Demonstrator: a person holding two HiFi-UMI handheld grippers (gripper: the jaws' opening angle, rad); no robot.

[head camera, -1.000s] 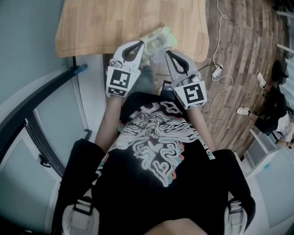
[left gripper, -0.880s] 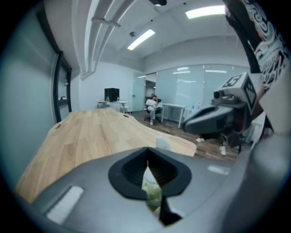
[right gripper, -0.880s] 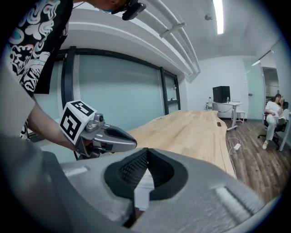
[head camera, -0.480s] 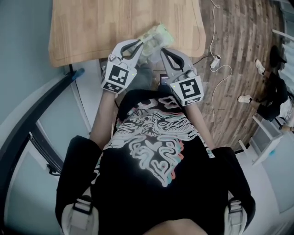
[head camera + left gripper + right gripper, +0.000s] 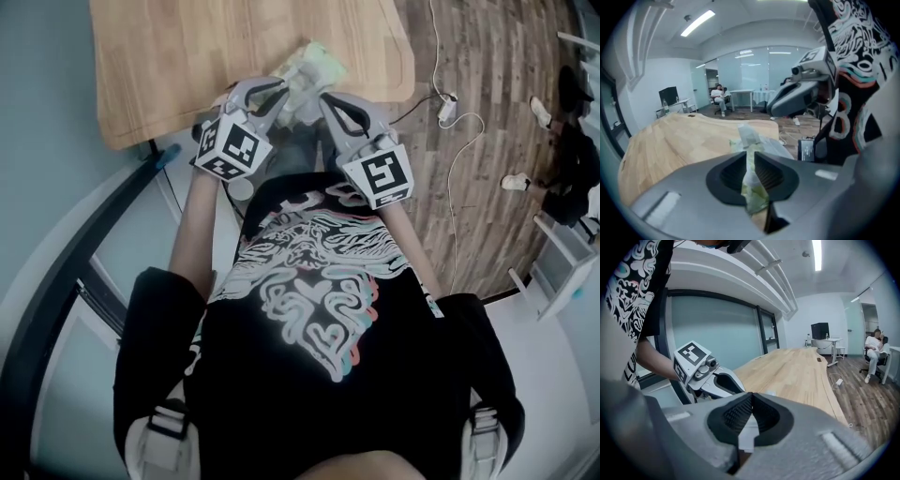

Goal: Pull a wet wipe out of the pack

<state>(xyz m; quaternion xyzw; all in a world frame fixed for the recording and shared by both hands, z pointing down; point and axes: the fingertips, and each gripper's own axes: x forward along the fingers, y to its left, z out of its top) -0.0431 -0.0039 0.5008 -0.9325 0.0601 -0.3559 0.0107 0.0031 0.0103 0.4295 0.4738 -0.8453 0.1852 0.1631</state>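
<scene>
Wet wipe pack [image 5: 309, 67] film, pale green and crumpled, stands pinched between the pads of the left gripper [image 5: 750, 159]. Its jaws are nearly together and have just been easing apart, with the film filling the narrow gap. A whitish flap [image 5: 749, 135] sticks up at 12 o'clock from the pads. The right gripper [image 5: 752, 399] has its pad tips meeting, and a white sheet [image 5: 746, 434] is nipped low between them. Whether that is a wipe or a label I cannot tell.

In the head view the pack lies at the near edge of the wooden table [image 5: 187, 56], at 12 o'clock from both grippers, which close on it from either side. They crowd each other. In the left gripper view the right one fills the 2 o'clock side, and the person's printed black shirt [image 5: 309, 309] blocks 3 o'clock.

Farther out, a white cable [image 5: 466, 141] and its adapter [image 5: 448, 106] trail over the wood floor [image 5: 497, 216] at 2 o'clock. A seated person [image 5: 874, 350] is far off in the room.
</scene>
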